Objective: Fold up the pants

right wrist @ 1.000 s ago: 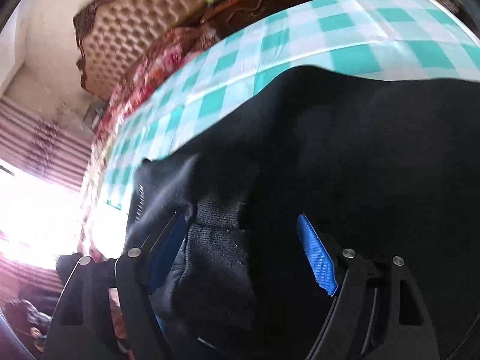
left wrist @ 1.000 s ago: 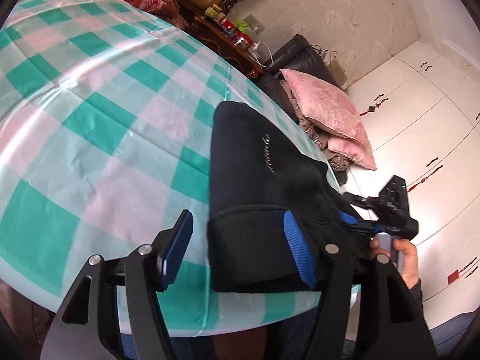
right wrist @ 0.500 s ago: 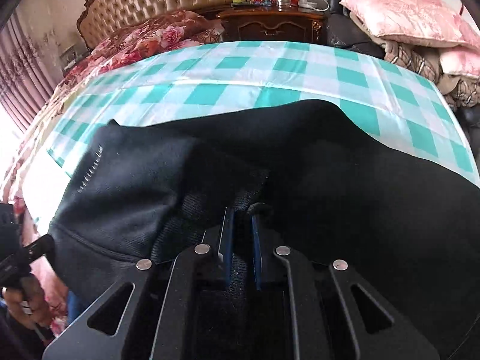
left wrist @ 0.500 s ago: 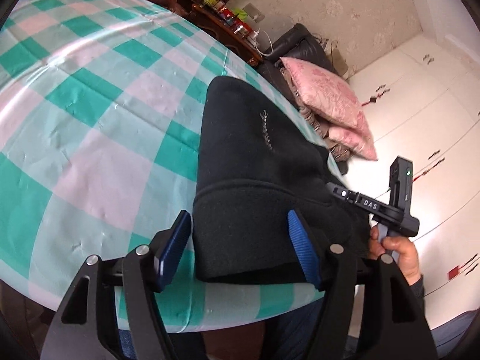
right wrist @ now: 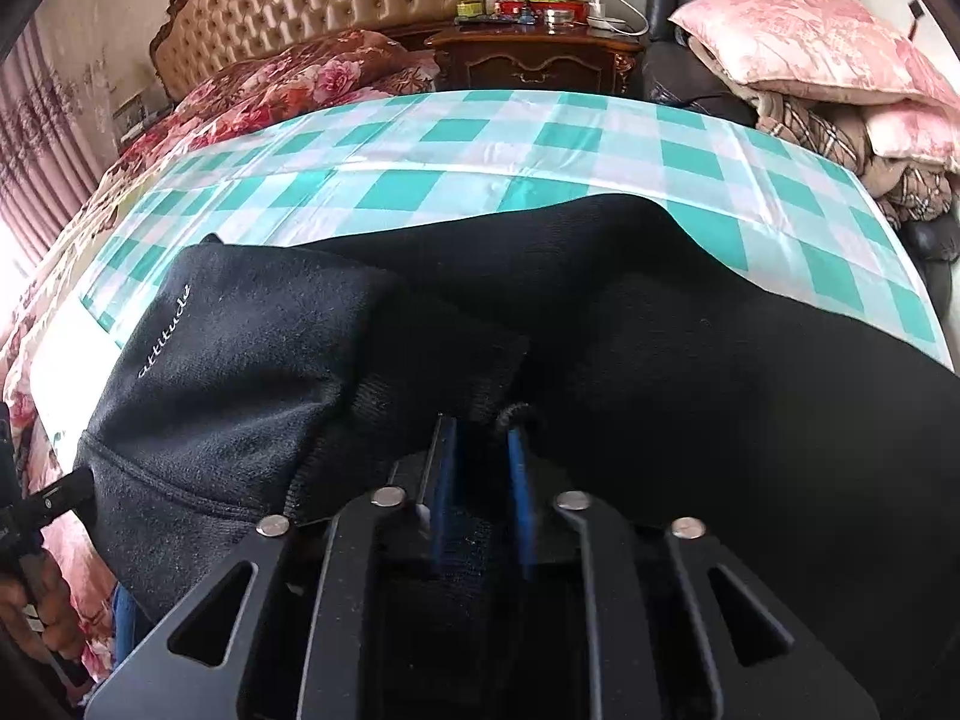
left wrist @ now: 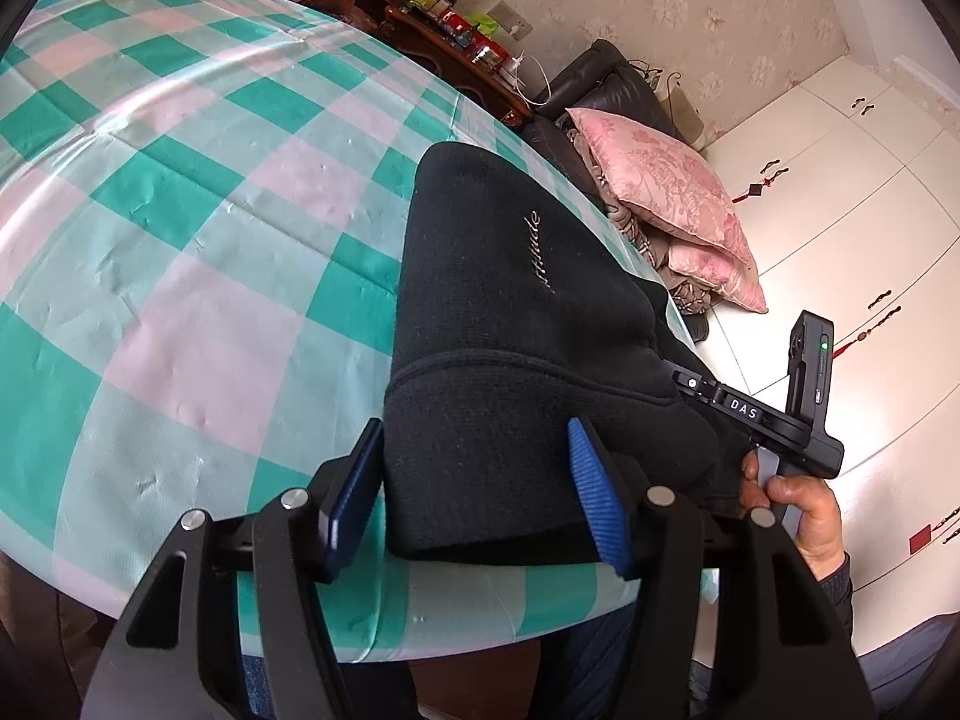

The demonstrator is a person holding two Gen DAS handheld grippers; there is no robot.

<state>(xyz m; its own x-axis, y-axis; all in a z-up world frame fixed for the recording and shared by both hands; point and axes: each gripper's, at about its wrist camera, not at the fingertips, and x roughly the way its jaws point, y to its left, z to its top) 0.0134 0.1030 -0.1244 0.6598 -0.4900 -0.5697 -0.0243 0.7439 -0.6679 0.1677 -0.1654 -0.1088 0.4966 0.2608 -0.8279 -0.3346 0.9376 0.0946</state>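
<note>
Biggest thing in front of me is the table [left wrist: 180, 276], draped in a shiny cloth of teal, pink and pale checks, its near edge curving under my left claw. Across it lie the black pants [left wrist: 510, 324], folded into a thick bundle at the table's near right corner, with a line of pale script stitched on the upper layer. From the right wrist view the pants [right wrist: 690, 360] fill most of the frame, a broad dark sweep running off to the right over the checked cloth.

Behind the table I see a bed with a tufted headboard [right wrist: 336, 0] and a red floral quilt [right wrist: 288, 78], a dark wooden nightstand [right wrist: 534, 60] cluttered with small bottles, and a pink pillow [left wrist: 666, 198] stacked on a dark chair.

My left gripper [left wrist: 474, 486] sits at the hem of the bundle, jaws spread wide, one blue pad on either side of the cloth; I cannot tell whether they press it. My right gripper [right wrist: 480, 468] is down in the fabric, jaws narrow and having just eased apart a little, with a pinch of ribbed black cloth between the pads. A hand [left wrist: 792, 504] grips that tool's handle at the table's right edge.
</note>
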